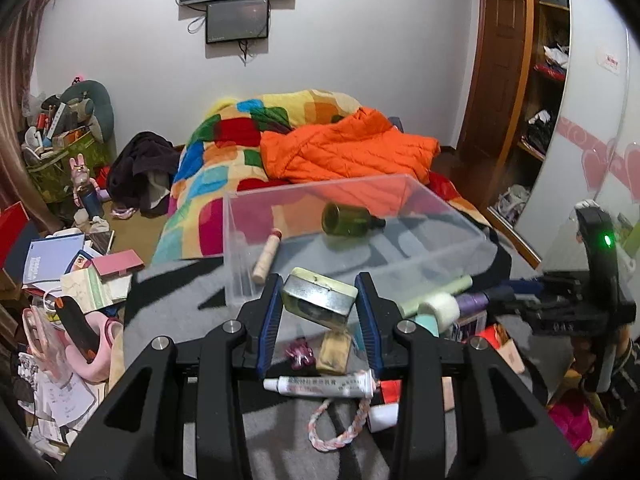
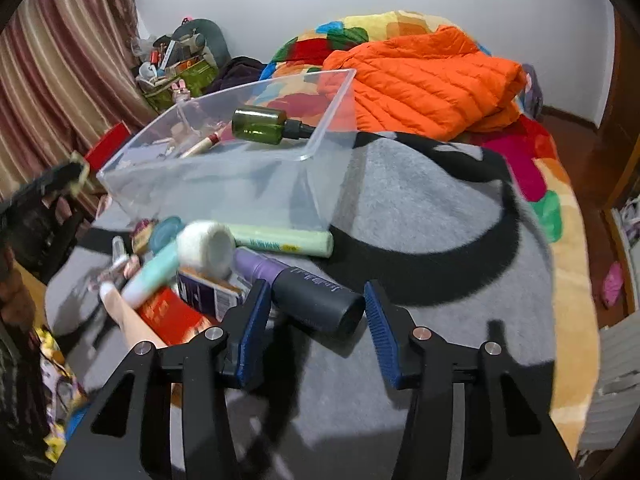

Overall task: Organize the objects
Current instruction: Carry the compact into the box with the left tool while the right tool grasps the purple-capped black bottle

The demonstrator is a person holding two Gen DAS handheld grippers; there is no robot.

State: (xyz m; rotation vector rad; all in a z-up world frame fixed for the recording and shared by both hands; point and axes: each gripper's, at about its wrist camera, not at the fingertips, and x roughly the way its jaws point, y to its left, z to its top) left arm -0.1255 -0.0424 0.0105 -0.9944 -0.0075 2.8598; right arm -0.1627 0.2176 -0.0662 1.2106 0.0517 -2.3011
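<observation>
Left claw (image 1: 319, 306) pinching tin (image 1: 319, 299) above blanket (image 1: 176, 300) near bin (image 1: 236, 240); right claw (image 2: 316, 312) spread around dark tube (image 2: 320, 300), pads clear.

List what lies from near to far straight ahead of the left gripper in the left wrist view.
White tube → metal tin clamped in the left gripper → clear plastic bin → green bottle inside it → orange jacket → wall screen.
</observation>
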